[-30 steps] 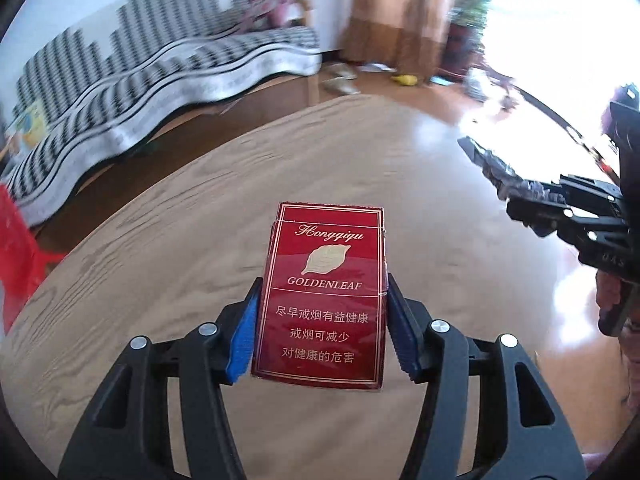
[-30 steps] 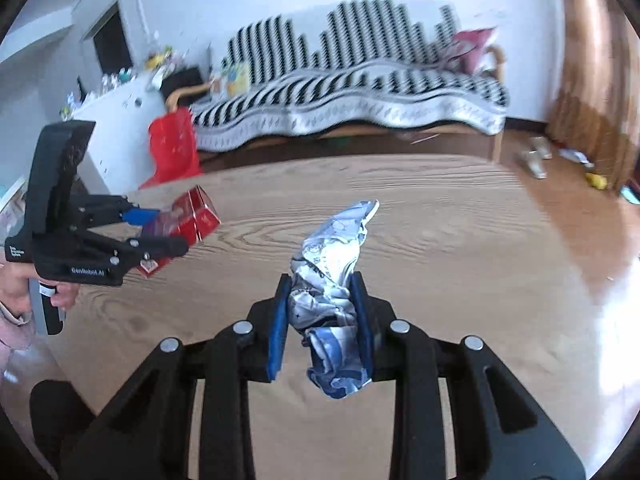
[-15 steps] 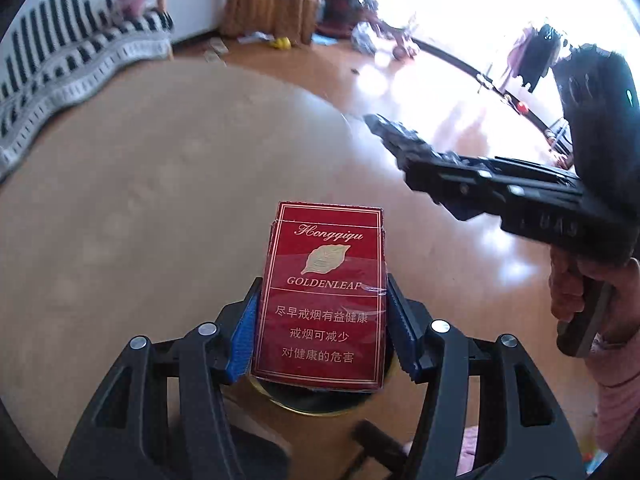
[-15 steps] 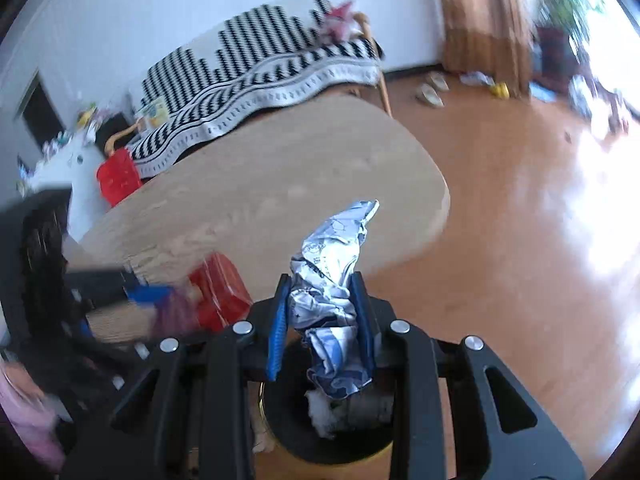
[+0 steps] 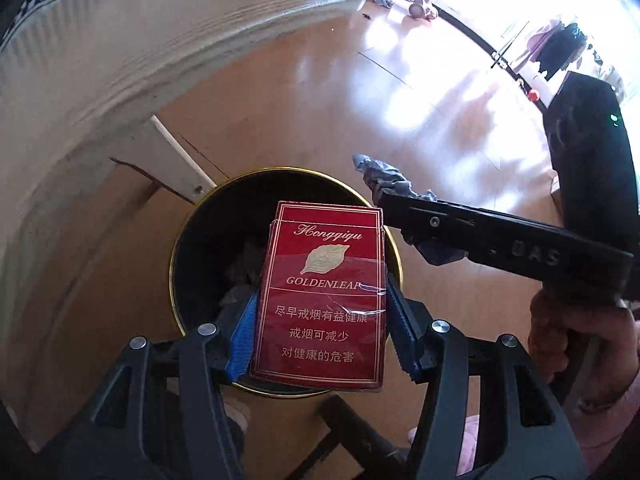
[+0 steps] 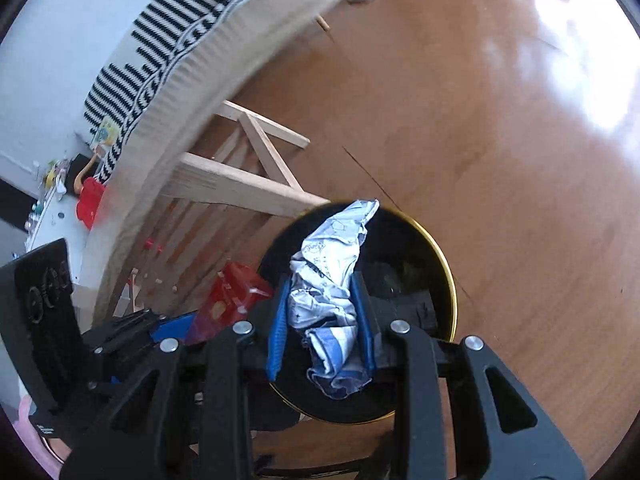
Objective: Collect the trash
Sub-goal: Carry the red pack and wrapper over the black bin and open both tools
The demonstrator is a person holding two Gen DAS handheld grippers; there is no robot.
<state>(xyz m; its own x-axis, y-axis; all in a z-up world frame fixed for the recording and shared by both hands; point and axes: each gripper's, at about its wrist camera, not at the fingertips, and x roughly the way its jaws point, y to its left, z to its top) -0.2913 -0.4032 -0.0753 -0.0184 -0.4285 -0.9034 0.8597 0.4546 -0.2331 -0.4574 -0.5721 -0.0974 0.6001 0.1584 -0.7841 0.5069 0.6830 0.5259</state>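
Two grippers clamp trash above the black bin (image 5: pixel 188 240): the left gripper (image 5: pixel 320 334) pinches a red cigarette pack (image 5: pixel 322 296), the right gripper (image 6: pixel 322 330) a crumpled wrapper (image 6: pixel 330 284). Beyond stand the wooden table (image 5: pixel 120 40) and floor (image 6: pixel 500 140).

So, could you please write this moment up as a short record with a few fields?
Left gripper: shut on the red cigarette pack, held above the bin
Right gripper: shut on the crumpled wrapper, also above the bin
Bin: black, gold rim, on the wooden floor beside the table
Bin contents: some crumpled trash already inside
Released yet: neither item
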